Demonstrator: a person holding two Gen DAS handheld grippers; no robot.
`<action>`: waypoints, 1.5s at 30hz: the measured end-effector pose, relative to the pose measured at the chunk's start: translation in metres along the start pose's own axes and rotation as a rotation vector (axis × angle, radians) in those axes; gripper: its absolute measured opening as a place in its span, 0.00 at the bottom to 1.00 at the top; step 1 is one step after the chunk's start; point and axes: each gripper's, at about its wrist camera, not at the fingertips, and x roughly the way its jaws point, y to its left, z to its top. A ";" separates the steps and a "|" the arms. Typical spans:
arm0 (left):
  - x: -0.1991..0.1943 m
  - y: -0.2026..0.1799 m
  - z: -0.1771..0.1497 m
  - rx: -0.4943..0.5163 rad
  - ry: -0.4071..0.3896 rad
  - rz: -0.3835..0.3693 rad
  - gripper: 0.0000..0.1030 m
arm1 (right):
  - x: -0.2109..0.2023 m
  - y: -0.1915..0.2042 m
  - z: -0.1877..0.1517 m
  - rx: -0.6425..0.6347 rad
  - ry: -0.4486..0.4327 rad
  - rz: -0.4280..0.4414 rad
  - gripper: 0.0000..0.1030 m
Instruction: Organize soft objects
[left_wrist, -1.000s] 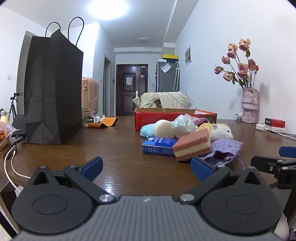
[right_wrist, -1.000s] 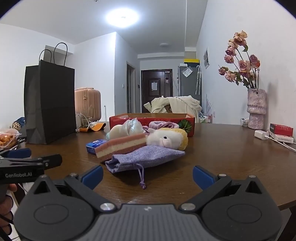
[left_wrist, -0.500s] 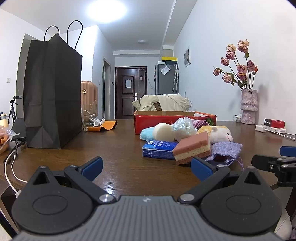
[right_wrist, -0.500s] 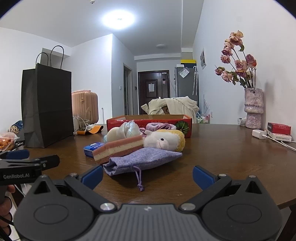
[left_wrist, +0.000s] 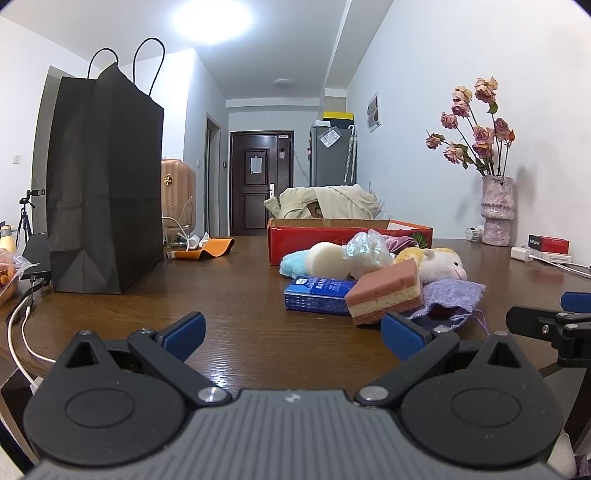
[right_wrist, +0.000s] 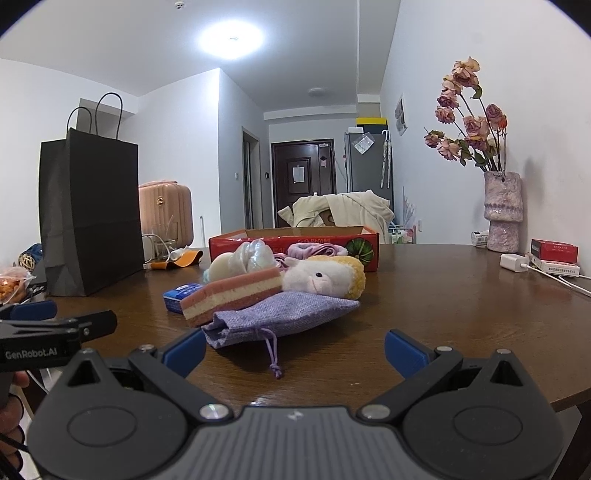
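Both jaws gape wide, empty. Over the last second I've barely crept toward the pile: left gripper (left_wrist: 291, 326) faces the sponge (left_wrist: 384, 291), right gripper (right_wrist: 293, 350) the pouch (right_wrist: 284, 315). Box (right_wrist: 291, 242) behind, probably the destination.

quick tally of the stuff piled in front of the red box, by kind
sponges: 2, the layered pink sponge and the round cream sponge
plush toy: 1
purple drawstring pouch: 1
blue tissue pack: 1
light blue fluffy cloth: 1
clear plastic bag: 1
total: 7
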 end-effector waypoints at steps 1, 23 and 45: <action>0.000 0.001 0.000 -0.003 0.001 0.003 1.00 | 0.001 0.000 0.000 0.000 0.000 -0.001 1.00; 0.002 0.001 0.002 -0.011 -0.006 -0.001 1.00 | 0.002 -0.001 0.001 0.000 0.000 0.003 1.00; 0.002 0.003 -0.002 -0.010 0.006 -0.009 1.00 | 0.002 0.000 0.000 0.005 0.002 0.002 1.00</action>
